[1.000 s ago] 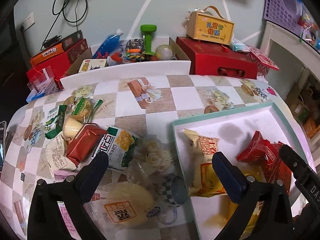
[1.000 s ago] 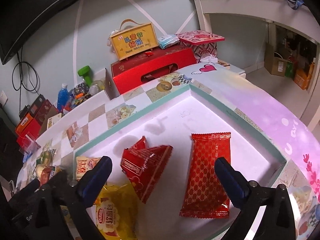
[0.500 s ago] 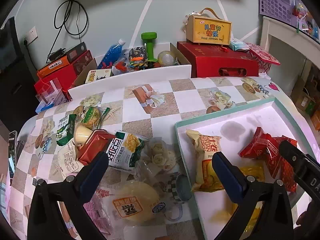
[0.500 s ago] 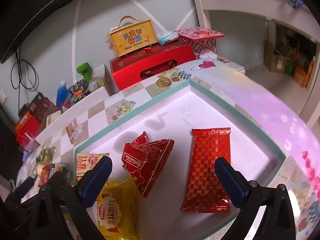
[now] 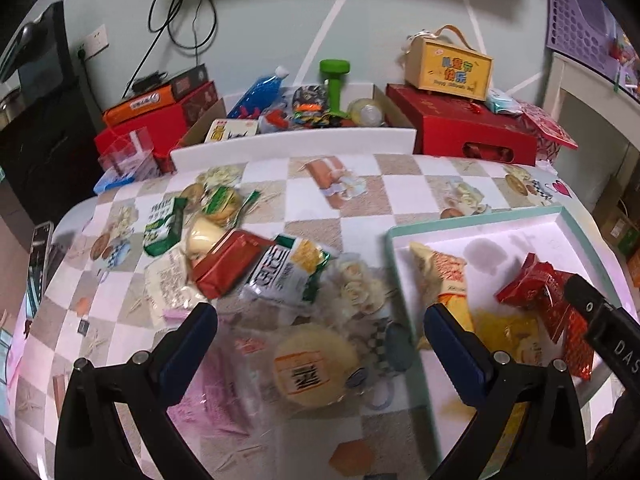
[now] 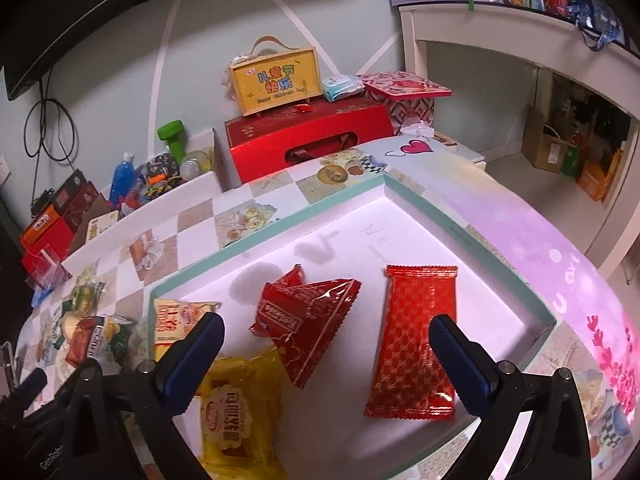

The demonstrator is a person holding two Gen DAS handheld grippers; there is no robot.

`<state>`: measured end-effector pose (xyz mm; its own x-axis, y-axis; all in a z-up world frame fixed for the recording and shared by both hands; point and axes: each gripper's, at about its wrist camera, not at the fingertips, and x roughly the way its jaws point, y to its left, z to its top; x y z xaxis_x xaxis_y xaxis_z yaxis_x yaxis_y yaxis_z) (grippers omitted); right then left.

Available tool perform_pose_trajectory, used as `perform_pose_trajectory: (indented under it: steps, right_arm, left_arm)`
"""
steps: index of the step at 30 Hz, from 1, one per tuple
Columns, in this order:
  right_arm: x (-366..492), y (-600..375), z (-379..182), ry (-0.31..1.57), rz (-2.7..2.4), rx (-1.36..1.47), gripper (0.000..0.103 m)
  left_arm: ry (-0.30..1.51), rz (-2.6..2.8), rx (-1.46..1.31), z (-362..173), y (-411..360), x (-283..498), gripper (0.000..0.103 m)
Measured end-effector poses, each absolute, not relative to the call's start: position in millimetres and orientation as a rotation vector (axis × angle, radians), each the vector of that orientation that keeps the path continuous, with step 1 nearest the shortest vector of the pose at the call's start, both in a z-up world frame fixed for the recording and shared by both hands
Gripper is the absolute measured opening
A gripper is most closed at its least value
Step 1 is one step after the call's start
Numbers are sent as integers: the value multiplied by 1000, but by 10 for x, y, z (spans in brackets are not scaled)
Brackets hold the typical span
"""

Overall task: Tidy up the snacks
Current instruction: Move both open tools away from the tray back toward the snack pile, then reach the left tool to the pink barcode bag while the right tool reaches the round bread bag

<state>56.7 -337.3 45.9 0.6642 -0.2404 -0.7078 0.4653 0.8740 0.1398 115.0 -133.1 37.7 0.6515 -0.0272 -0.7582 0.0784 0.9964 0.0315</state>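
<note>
Several loose packets lie left of the shallow teal-rimmed white tray (image 5: pixel 476 222); the round yellow cake in clear wrap (image 5: pixel 314 366) sits between the spread, empty left gripper (image 5: pixel 320 322) fingers, nearest it.

From the right wrist, the right gripper (image 6: pixel 326 338) hangs spread and empty over that tray, a flat red foil packet (image 6: pixel 414 340) lying lengthwise below.

Left gripper (image 5: pixel 320 332): black angular plastic arms, dark blue ribbed pads (image 5: pixel 188 344) on the fingertips, silver screw heads along each arm. Right gripper (image 6: pixel 326 350): same build, blue pads (image 6: pixel 460 356), silver screws; white lettering "GenRob" partly visible near left.
</note>
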Motion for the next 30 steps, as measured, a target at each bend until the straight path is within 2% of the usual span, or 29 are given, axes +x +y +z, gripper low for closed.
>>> perform_pose_trajectory:
  steps: [5,19,30]
  right_arm:
    - [510,-3400,482,712,-330,409,103]
    - [575,-3090,569,735,-320,318,103]
    - [665,-2439,711,740,-164,247,103]
  left_arm:
    - [866,-16,44,411,-1137,1097,103]
    - [903,94,-65,461,-443,957,103]
    - [901,182,-187,505,250,860,103]
